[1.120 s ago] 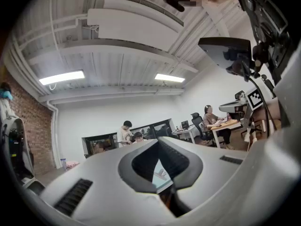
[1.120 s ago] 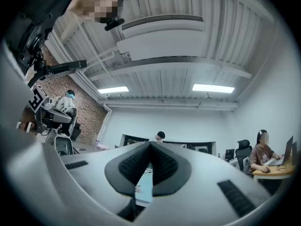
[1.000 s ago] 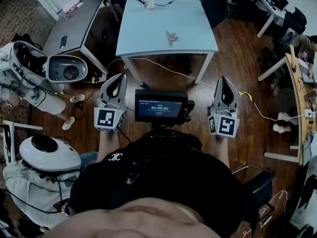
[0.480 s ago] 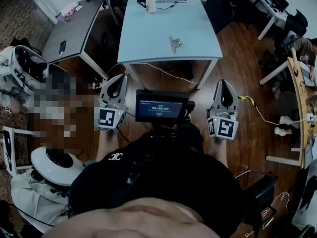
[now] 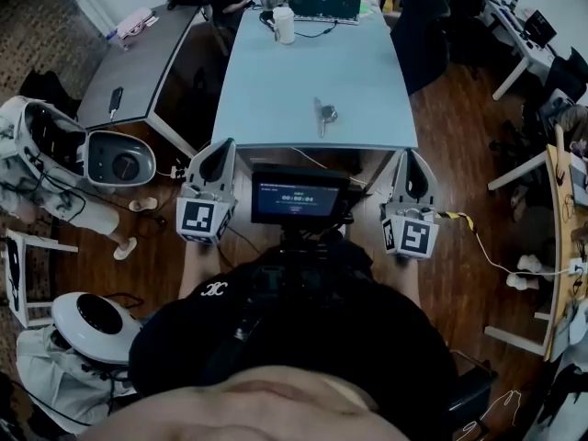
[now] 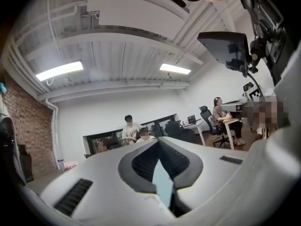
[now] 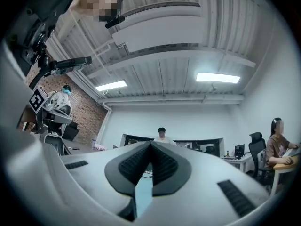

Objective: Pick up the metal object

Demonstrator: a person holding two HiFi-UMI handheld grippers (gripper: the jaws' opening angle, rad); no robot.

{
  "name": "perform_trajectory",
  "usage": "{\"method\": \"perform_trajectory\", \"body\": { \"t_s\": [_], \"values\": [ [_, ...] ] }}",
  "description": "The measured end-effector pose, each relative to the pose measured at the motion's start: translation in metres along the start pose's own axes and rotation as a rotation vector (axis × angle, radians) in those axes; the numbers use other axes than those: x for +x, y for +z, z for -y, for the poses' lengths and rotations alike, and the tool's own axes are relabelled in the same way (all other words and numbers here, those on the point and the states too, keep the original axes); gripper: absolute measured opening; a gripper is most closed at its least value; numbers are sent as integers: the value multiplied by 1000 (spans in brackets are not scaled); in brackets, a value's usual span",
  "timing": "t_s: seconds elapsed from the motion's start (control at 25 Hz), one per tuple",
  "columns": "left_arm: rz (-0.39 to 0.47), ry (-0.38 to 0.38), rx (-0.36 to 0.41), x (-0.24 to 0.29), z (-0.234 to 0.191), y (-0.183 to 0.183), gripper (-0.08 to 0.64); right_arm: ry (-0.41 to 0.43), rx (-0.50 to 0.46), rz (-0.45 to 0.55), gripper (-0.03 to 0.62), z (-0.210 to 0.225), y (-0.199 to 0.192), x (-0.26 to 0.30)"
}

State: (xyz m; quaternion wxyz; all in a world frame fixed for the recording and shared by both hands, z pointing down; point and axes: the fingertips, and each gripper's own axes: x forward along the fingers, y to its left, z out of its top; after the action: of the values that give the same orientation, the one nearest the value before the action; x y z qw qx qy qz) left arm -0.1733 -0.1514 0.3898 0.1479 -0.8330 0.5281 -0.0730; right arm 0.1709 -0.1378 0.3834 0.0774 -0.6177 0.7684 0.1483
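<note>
A: Room on the table (image 5: 276, 81)?
B: Near half is bare apart from the metal object (image 5: 322, 115) mid-table. Far end is crowded with the mug (image 5: 284, 24) and laptop (image 5: 322, 1).
A: Way in?
B: Open over the near edge. The chest screen (image 5: 299, 196) sits between the left gripper (image 5: 221, 147) and right gripper (image 5: 410, 156). Dark chair (image 5: 423, 26) off the far right corner, grey desk (image 5: 138, 58) along the left.

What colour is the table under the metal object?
The table is pale blue, best seen in the head view.
</note>
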Motion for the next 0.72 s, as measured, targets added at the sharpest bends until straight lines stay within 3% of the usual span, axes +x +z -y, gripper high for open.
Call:
{"method": "perform_trajectory", "body": {
  "t_s": [0.36, 0.56, 0.72],
  "values": [
    [38, 39, 48, 130, -6, 19, 12, 108, -20, 0, -21, 51, -37, 110],
    [6, 13, 5, 169, 11, 30, 12, 154, -2, -33, -21, 64, -58, 139],
    [-15, 23, -8, 177, 4, 18, 12, 179, 7, -56, -21, 60, -72, 155]
  ]
}}
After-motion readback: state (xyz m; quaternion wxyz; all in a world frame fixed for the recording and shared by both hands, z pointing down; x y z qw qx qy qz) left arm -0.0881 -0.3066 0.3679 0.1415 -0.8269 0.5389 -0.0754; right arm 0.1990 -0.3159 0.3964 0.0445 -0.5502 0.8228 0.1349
